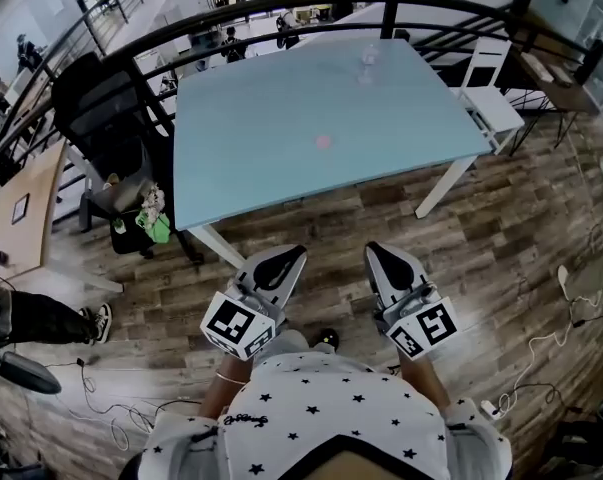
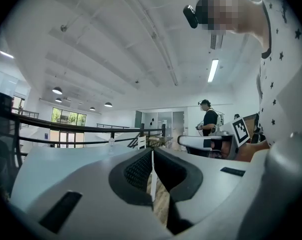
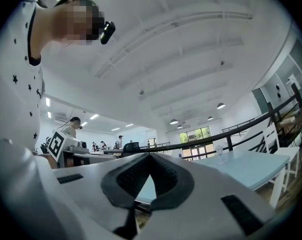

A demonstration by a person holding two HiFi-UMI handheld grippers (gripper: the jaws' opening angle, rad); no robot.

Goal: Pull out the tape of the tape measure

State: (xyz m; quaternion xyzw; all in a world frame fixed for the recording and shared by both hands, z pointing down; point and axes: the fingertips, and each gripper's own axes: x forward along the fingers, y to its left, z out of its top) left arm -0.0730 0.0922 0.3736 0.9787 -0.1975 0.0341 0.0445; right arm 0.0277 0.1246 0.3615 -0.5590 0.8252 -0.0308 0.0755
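Note:
A small pink round thing [image 1: 323, 141], perhaps the tape measure, lies near the middle of the light-blue table [image 1: 241, 158]; it is too small to make out. Both grippers are held low near my body, short of the table's near edge and well apart from the pink thing. My left gripper [image 1: 283, 256] points at the table, jaws shut with nothing between them; its own view shows the black pads [image 2: 138, 170] meeting. My right gripper [image 1: 384, 252] is likewise shut and empty, its pads [image 3: 133, 176] closed in its own view.
A clear bottle-like object [image 1: 368, 60] stands at the table's far side. A black office chair [image 1: 101, 108] and green bag [image 1: 157, 228] are left of the table, a white chair [image 1: 491, 103] at its right. A black railing [image 1: 281, 8] runs behind. Cables [image 1: 541, 343] lie on the wood floor.

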